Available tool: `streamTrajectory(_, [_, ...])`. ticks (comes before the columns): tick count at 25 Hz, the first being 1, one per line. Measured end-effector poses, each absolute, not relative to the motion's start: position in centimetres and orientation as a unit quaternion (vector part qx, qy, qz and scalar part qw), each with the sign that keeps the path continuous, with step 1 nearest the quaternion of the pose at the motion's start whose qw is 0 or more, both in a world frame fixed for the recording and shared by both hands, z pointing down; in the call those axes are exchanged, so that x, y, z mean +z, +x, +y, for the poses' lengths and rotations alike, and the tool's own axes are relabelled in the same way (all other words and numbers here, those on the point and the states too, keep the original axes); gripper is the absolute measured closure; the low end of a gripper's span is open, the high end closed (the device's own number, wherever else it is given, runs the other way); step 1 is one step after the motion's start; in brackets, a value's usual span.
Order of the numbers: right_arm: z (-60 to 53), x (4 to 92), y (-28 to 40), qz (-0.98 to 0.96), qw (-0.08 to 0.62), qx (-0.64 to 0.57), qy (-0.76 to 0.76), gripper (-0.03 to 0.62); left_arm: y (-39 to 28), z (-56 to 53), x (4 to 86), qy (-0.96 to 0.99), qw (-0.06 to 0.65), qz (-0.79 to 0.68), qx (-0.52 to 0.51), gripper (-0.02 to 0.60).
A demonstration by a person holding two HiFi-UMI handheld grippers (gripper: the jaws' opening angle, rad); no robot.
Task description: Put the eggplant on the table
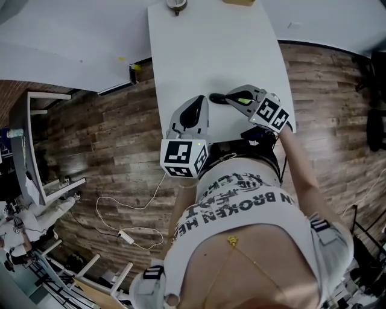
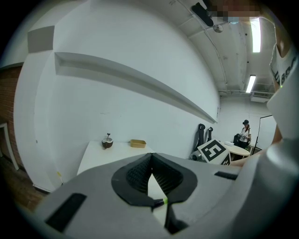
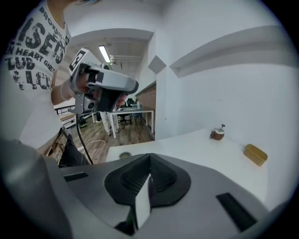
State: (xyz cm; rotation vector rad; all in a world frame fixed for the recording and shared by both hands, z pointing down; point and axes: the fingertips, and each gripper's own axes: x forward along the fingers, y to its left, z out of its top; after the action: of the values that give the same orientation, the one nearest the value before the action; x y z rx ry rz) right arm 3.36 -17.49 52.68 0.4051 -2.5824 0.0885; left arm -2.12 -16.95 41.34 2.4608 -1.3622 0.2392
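The eggplant [image 1: 216, 98] is small and dark purple with a green stem. Its body sticks out to the left past the tips of my right gripper [image 1: 229, 96], just above the near end of the white table [image 1: 205, 48]. The stem lies between the pads, and the jaws are shut on it. From the right gripper view only a purple sliver shows between the pads of that gripper [image 3: 149, 156]. My left gripper [image 1: 201, 101] hovers beside it on the left, shut and empty. Through its jaws [image 2: 150, 158] I glimpse the eggplant [image 2: 159, 202].
At the table's far end stand a brown coconut-shell bowl [image 1: 176, 5] and a tan tray [image 1: 238, 2]. A small round object [image 3: 124, 155] lies near the table's edge. Wood floor surrounds the table, with a white cable [image 1: 129, 235] and a metal frame [image 1: 36, 151] to the left.
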Motion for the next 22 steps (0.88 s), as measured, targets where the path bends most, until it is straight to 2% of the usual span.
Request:
streamTrajectory(11, [-18.0, 43.0, 2.6, -0.977, 0.086, 0.037, 0.192, 0.586, -1.7, -17.1, 40.1, 0.869, 0.156, -0.465, 0.069, 0.575])
streamTrajectory(22, [-17.2, 33.7, 2.9, -0.974, -0.019, -0.014, 0.223, 0.586, -0.8, -17.5, 35.3, 0.884, 0.111, -0.453, 0.02, 0.575])
